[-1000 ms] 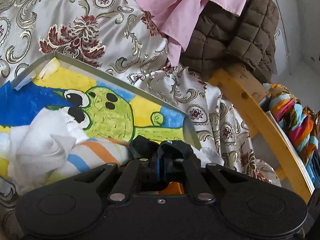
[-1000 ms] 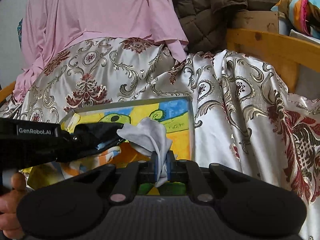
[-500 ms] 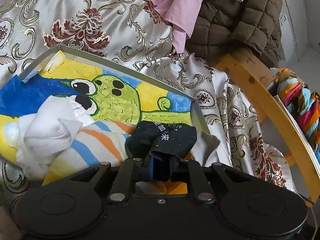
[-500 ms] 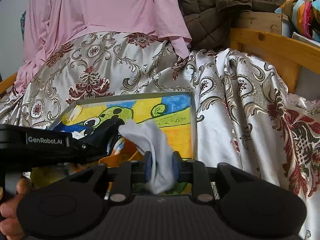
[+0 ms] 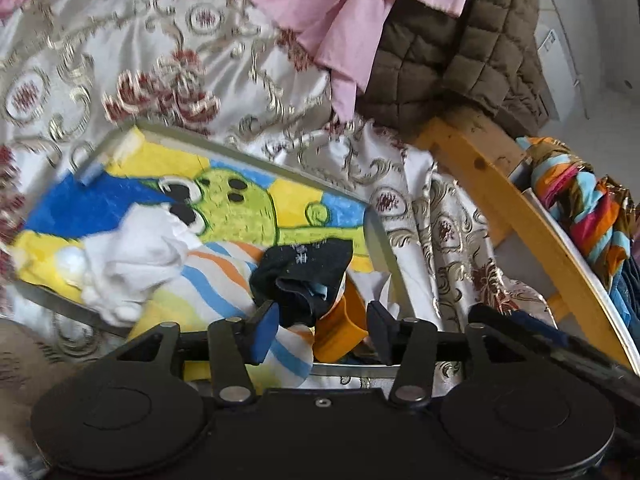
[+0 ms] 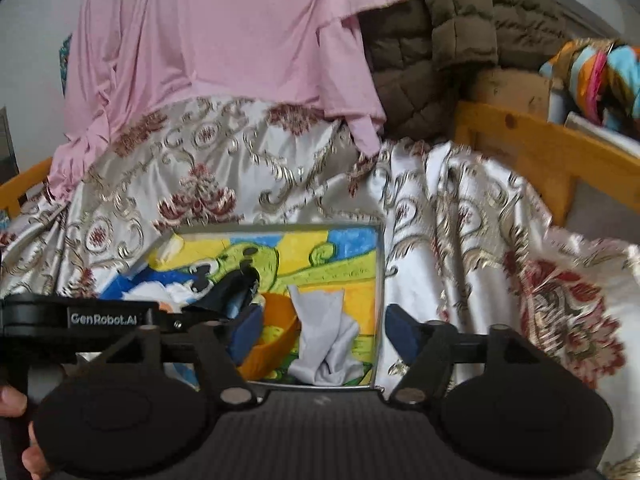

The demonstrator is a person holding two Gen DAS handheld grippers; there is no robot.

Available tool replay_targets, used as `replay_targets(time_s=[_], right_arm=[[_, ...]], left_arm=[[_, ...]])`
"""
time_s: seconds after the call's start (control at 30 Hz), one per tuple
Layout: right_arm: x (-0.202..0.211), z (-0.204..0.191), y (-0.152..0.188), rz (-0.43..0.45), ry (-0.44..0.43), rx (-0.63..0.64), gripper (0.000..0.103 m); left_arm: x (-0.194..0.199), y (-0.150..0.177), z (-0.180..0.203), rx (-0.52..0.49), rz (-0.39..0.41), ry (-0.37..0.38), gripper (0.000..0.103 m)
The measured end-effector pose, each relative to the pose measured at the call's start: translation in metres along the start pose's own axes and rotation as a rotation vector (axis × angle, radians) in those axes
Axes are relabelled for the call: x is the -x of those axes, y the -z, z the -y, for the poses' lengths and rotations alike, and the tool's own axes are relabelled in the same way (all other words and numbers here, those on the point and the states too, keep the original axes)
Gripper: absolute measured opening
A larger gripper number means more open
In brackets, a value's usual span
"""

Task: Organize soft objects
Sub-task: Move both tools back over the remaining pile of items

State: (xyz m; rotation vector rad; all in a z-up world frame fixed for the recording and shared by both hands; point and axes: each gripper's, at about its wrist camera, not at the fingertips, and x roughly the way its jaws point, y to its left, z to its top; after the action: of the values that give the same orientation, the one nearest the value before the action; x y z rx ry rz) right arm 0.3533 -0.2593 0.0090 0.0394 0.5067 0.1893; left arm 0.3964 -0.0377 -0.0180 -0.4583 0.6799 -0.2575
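A shallow tray with a grey rim lies on a bed covered by a shiny cream bedspread patterned in gold scrolls and dark red flowers. The tray floor carries a cartoon picture in yellow, blue and green.

Left gripper: its jaws have just been opening and now stand about half apart. A dark sock lies loose between them on the tray floor, slumped toward the blue pad at 9 o'clock; whether it brushes that pad cannot be told, and the other pad is clear of it. A small orange bowl sits just under and beside the sock, at 5 o'clock from it.

Right gripper: its jaws have also just been opening and now stand wide. A pale grey cloth stands crumpled between them in the near right corner of the tray, touching neither pad. In this view the orange bowl is at 9 o'clock from the cloth, with the left gripper reaching in beyond it, and the fingers of the person's hand show on its handle.

Other tray contents, left wrist view: a bunched white cloth at 9 o'clock from the dark sock, and a striped cloth between the two.

Surroundings: a pink sheet and a brown quilted jacket hang at 12 o'clock beyond the tray; a yellow wooden bed rail and a bright striped bundle are at 3 o'clock.
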Motion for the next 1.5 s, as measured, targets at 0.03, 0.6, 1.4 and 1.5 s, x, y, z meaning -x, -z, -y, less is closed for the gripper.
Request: replay_targets(time_s=[0.03,0.6,1.4,1.5], right_arm=[[0.008,0.000,-0.003,0.014,0.000,0.000,0.082],[0.151,-0.027,-0.017,0.197,-0.094,-0.039,0.103],[0.259,-0.077,0.077,0.233,-0.042,-0.011,0.103],[0.262,-0.088,0.094,0.217,-0.036,0.005,0.103]], left_arm=[[0.008,0.000,0.001,-0.005,0.013,-0.003,0.054],[0.181,0.018,0.031,-0.063,0.199,0.070,0.081],[0.302,0.139,0.016,-0.227,0.296,-0.047,0.102],[0.305,0.157,0.004,-0.239,0.249,-0.072,0.102]])
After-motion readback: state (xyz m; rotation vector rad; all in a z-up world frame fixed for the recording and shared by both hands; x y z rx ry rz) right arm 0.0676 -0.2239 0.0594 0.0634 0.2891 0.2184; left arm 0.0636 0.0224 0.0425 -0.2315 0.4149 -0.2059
